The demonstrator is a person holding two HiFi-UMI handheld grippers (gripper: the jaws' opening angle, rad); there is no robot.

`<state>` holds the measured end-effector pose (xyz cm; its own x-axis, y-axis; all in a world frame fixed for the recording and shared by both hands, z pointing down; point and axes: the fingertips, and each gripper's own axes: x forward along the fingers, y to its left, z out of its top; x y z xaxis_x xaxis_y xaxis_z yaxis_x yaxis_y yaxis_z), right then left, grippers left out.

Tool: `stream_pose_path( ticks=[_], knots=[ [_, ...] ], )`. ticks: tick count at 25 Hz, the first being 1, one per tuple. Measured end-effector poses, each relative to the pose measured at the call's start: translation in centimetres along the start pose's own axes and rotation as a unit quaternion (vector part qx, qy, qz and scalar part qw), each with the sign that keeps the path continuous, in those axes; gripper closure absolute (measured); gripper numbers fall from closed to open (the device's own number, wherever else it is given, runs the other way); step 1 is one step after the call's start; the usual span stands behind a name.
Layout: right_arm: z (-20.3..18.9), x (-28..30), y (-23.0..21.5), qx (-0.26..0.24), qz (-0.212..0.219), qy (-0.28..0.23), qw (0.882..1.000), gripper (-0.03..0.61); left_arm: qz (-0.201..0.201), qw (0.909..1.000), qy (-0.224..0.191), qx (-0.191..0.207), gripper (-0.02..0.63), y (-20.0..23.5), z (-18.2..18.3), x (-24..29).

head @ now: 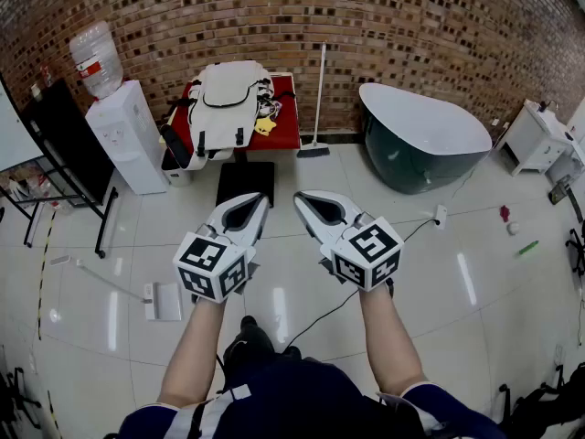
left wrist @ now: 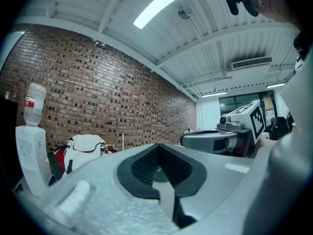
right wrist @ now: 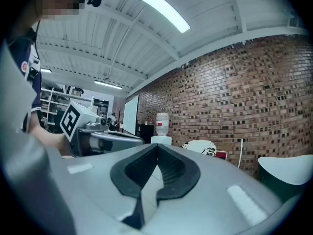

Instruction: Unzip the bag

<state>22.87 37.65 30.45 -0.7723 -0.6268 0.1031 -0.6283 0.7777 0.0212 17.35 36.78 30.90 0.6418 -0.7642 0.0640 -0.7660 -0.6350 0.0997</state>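
My left gripper [head: 249, 210] and right gripper [head: 315, 208] hover closed and empty, well apart from the white bag [head: 227, 99] on the far red table [head: 285, 128]; reaching it with closed jaws, I'd likely nudge its zipper rather than pinch it.

1. Grippers: 2. Left gripper [head: 259, 201], right gripper [head: 303, 201].
2. Marker cubes: 2, one per gripper. Left cube [head: 212, 265], right cube [head: 368, 252].
3. Bag [head: 224, 103]: 1, white.
4. Red table [head: 285, 128]: 1.
5. Water dispenser [head: 128, 140]: 1, with 1 bottle [head: 96, 58] on top.
6. Bathtub [head: 420, 140]: 1.
7. Broom [head: 317, 108]: 1.
8. Dustpan [head: 164, 300]: 1.
9. Small floor bits at right: 3. Red bit [head: 504, 213], white bit [head: 513, 229], green bit [head: 528, 247].
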Motion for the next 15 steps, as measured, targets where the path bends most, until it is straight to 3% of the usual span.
stream_pose_path(
  ticks=[6, 15],
  knots=[
    [-0.3, 4.0, -1.9, 0.004, -0.005, 0.005, 1.0, 0.574, 0.001, 1.0, 0.001, -0.005, 0.612, 4.2, -0.3, 1.4],
    [-1.3, 14.2, -7.4, 0.007, -0.014, 0.04, 0.999, 0.574, -0.007, 0.9997, -0.002, -0.024, 0.612, 15.0, -0.6, 7.1]
  ],
)
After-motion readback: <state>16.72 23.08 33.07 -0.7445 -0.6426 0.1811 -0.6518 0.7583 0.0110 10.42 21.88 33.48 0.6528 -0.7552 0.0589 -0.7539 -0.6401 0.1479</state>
